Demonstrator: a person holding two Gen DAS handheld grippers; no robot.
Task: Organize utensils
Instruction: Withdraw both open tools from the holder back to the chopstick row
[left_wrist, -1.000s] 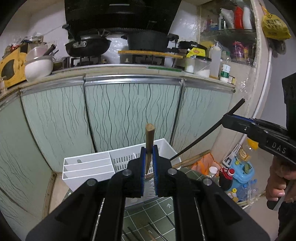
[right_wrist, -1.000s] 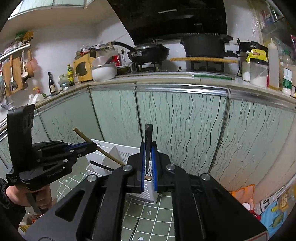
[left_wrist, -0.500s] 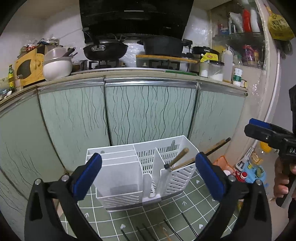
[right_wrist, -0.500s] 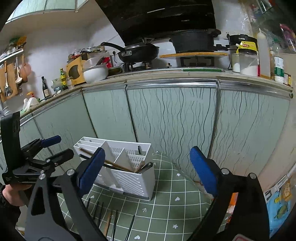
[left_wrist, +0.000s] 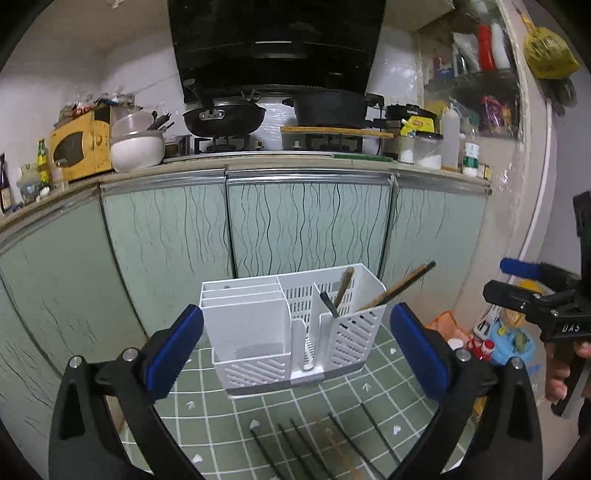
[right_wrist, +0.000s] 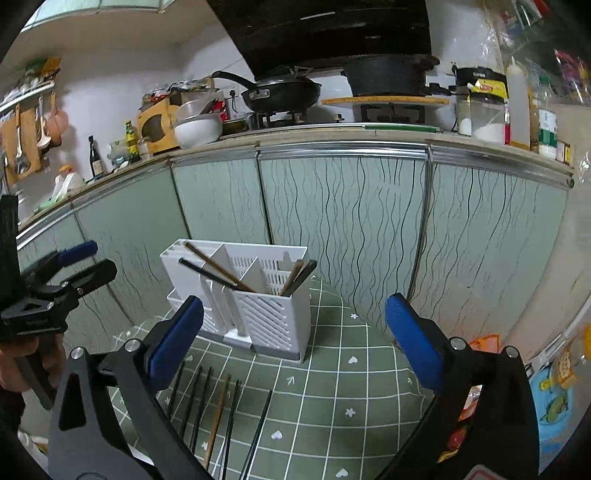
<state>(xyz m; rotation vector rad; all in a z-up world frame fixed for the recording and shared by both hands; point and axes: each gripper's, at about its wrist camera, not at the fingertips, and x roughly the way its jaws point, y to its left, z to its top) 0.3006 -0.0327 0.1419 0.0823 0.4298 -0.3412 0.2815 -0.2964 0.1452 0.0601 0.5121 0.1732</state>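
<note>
A white slotted utensil caddy (left_wrist: 258, 328) stands on a green checked mat (left_wrist: 229, 413); it also shows in the right wrist view (right_wrist: 273, 317). Wooden and black chopsticks (left_wrist: 391, 288) lean out of its right compartment, and more chopsticks (right_wrist: 218, 273) show in the right wrist view. Several loose chopsticks (right_wrist: 221, 413) lie on the mat in front, also seen in the left wrist view (left_wrist: 317, 446). My left gripper (left_wrist: 295, 350) is open and empty in front of the caddy. My right gripper (right_wrist: 295, 339) is open and empty too, right of the caddy.
Pale green cabinet doors (left_wrist: 306, 225) stand right behind the caddy under a counter with a stove, a black pan (left_wrist: 221, 118) and a white bowl (left_wrist: 136, 147). Toys and clutter (left_wrist: 509, 343) lie on the floor at the right.
Both grippers opened and let their chopsticks drop into the caddy. Both have since drawn back from it, and more of the mat and loose chopsticks shows.
</note>
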